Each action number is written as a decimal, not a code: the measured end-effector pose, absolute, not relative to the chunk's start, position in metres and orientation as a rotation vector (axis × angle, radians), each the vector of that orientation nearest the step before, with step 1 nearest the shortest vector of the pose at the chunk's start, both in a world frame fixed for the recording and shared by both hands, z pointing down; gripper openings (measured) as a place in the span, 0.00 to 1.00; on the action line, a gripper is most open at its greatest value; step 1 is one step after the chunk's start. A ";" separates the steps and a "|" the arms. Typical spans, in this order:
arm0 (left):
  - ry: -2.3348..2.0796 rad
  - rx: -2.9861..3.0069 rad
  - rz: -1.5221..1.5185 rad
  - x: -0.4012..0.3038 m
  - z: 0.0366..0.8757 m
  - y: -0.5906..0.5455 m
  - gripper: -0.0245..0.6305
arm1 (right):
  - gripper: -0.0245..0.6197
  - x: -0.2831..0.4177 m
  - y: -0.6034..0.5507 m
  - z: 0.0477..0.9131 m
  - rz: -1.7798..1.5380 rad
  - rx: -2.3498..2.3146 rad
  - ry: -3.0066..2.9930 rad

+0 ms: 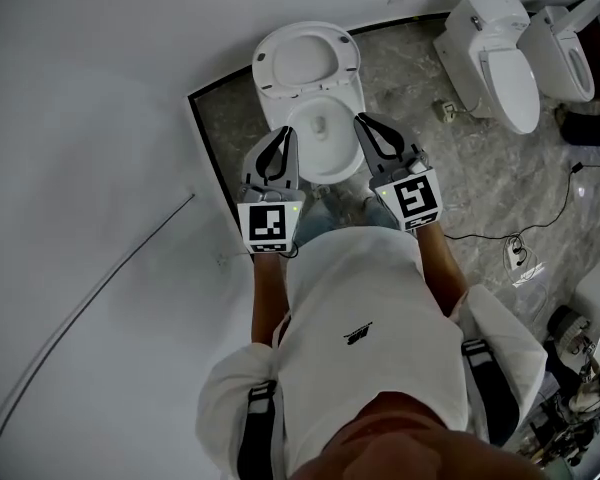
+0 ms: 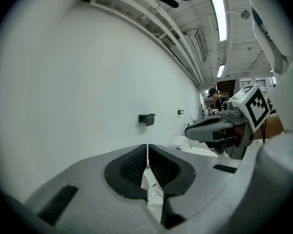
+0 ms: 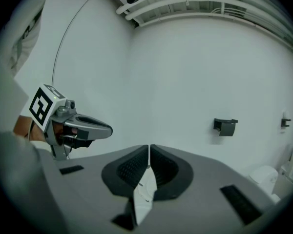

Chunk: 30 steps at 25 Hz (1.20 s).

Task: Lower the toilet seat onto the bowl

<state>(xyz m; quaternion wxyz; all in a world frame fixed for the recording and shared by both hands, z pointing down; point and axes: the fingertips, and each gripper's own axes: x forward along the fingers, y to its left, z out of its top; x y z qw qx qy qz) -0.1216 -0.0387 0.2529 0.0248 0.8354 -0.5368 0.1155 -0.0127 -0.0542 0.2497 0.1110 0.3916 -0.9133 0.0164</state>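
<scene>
The only print in sight is a small dark logo [image 1: 358,335] on the chest of the person's white shirt, too small to read, and the black-and-white square markers on each gripper's cube.

The toilet seat [image 1: 305,63] stands raised at the upper middle of the head view, tipped back towards the wall. The open bowl [image 1: 325,138] lies just below it in the frame. The left gripper [image 1: 283,140] and the right gripper [image 1: 366,121] hover side by side over the front of the bowl, one near each side of its rim, with the bowl's opening showing between them.

In the left gripper view the left gripper's jaws are closed pad to pad and grip nothing. In the right gripper view the right gripper's jaws are likewise together and empty, with white porcelain showing below them.

The white wall [image 1: 90,168] fills the left of the head view and meets the marbled floor [image 1: 410,78] at a dark edge close beside the toilet, so room is tight on that side. The floor is more open towards the right of the frame. Two more toilets [image 1: 495,58] stand at the upper right, well apart from the grippers. A dark cable [image 1: 500,230] trails over the floor at the right. A small dark wall fixture [image 3: 225,126] hangs on the wall ahead.
</scene>
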 end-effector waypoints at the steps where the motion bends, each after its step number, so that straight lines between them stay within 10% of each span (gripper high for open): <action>1: -1.642 2.592 0.363 -0.125 0.256 -0.042 0.09 | 0.09 -0.015 -0.056 0.252 0.048 1.166 -2.671; 30: -1.594 2.524 0.468 -0.152 0.355 -0.149 0.09 | 0.09 -0.037 -0.164 0.350 0.070 1.115 -2.581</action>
